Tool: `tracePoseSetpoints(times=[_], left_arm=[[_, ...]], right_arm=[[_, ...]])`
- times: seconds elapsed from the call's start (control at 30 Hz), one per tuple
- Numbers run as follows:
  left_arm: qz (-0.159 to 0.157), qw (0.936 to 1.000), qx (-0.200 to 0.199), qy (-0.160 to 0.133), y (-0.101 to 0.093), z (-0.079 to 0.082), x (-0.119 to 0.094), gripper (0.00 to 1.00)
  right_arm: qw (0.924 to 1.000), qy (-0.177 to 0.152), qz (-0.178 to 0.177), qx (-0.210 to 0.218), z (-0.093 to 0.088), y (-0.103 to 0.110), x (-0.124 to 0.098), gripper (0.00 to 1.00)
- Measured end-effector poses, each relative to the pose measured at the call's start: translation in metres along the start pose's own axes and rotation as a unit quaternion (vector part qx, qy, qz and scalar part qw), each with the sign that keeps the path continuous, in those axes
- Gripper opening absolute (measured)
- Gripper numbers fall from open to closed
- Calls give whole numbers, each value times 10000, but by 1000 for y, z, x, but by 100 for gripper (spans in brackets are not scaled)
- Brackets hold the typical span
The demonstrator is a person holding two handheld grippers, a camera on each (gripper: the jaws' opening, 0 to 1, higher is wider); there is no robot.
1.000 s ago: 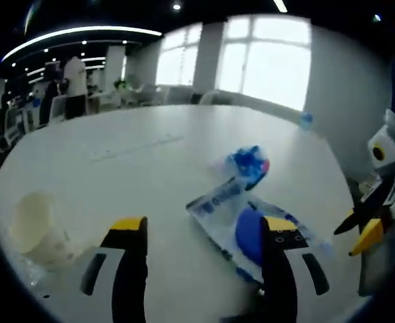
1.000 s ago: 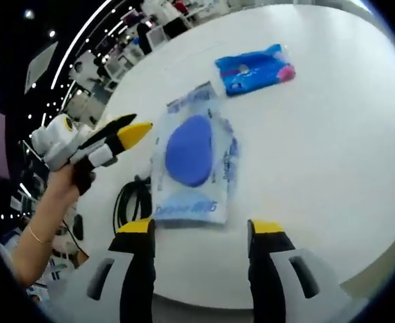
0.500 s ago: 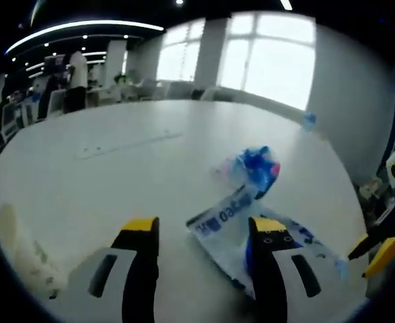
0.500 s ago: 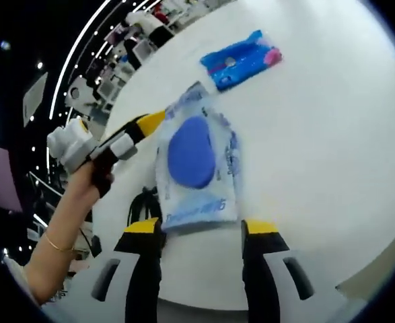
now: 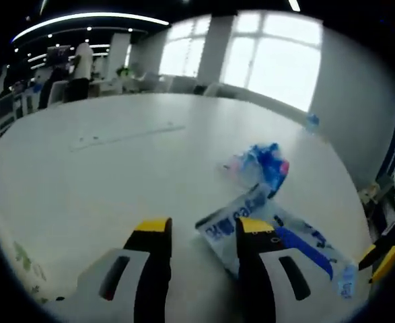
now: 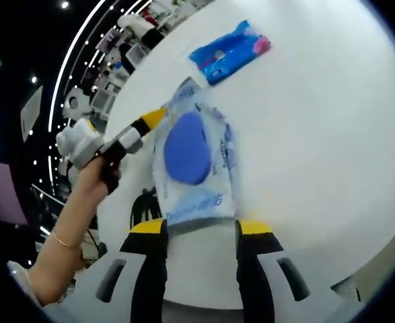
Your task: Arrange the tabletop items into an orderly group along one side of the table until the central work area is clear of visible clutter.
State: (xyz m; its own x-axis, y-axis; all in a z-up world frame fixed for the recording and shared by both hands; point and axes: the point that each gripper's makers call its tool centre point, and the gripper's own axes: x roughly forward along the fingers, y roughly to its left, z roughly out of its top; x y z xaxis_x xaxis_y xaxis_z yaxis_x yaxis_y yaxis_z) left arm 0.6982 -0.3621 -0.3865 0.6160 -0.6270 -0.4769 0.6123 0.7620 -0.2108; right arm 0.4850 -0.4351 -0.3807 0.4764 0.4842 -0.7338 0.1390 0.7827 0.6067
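In the left gripper view, the left gripper (image 5: 202, 232) hovers low over a wide white table (image 5: 116, 175), its yellow-tipped jaws standing a narrow gap apart with nothing between them. Just past the right jaw lies a clear plastic pouch (image 5: 278, 235) with blue print and a blue shape inside; its near corner sits close beside that jaw's tip, and whether they touch cannot be told. Beyond the pouch rests a crinkled blue packet (image 5: 261, 165) with a pink end, glossy and soft-looking. A pale printed object (image 5: 22, 266) shows at the table's left edge, too blurred to name. The tabletop is smooth and matte, and bright windows (image 5: 271, 57) stand behind it. In the right gripper view, the right gripper (image 6: 200, 229) has its jaws spread a little, and the pouch (image 6: 194, 168) lies flat on the table (image 6: 318, 134) with its near edge just between the jaw tips, not clearly pinched. The round blue pad inside it is plain to see. The left gripper (image 6: 116, 141), held in a person's hand (image 6: 106, 178), points its yellow tip at the pouch's far left edge. The blue packet (image 6: 227, 47) lies further off, apart from the pouch, and a black cable (image 6: 140, 205) coils beside the pouch near the table's edge.
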Motion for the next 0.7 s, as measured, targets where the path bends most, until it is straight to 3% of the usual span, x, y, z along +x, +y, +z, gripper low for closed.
tracePoseSetpoints(times=[0.23, 0.47, 0.57, 0.7], left_arm=[[25, 9994, 333, 67, -4, 3, 1, 14], [83, 9986, 489, 196, -1, 0, 4, 13], [124, 9976, 613, 291, 0, -2, 3, 10], [192, 9955, 851, 362, 5, -3, 2, 0]], right_arm=[[9998, -22, 44, 185, 0, -1, 1, 35], [9988, 37, 109, 478, -4, -3, 3, 31], [9968, -13, 107, 795, -4, -7, 4, 26], [9961, -68, 39, 877, -3, -12, 3, 21]])
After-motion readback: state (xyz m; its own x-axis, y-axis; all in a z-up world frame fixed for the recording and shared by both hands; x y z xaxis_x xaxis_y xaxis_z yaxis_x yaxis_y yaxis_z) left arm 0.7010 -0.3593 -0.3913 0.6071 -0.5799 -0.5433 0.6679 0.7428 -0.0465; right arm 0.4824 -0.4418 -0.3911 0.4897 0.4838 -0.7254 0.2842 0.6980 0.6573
